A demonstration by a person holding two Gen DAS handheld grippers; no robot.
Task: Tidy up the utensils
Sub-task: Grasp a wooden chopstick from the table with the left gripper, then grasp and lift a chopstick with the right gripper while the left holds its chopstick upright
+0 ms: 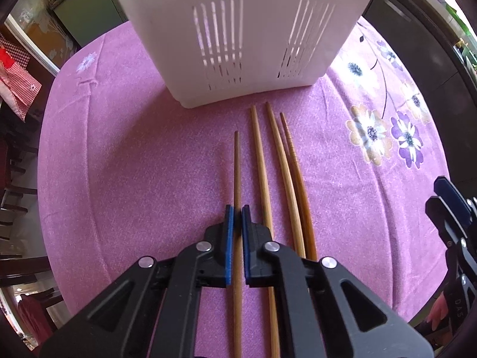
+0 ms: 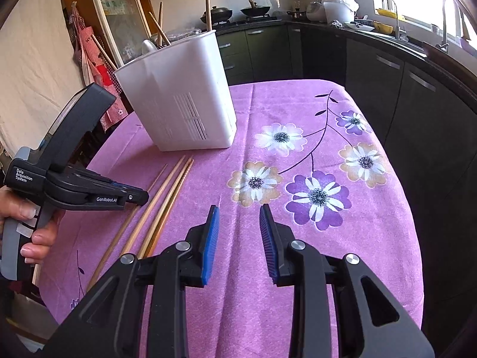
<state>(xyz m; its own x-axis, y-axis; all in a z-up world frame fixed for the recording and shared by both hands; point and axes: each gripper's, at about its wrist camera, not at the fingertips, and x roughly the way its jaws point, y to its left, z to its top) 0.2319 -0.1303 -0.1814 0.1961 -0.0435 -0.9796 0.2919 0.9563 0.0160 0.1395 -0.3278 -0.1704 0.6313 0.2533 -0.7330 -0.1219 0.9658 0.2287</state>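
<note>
The left hand-held gripper [image 1: 237, 208] is clenched on the leftmost chopstick [image 1: 237, 167], which lies on the table [image 1: 119, 149] pointing lengthwise at the white holder [image 1: 238, 29] ahead, while the right hand-held gripper [image 2: 238, 208] hangs released nearby.

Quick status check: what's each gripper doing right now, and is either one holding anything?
Left gripper: shut on the leftmost chopstick, which lies on the tablecloth.
Right gripper: open, nothing between its jaws.
</note>
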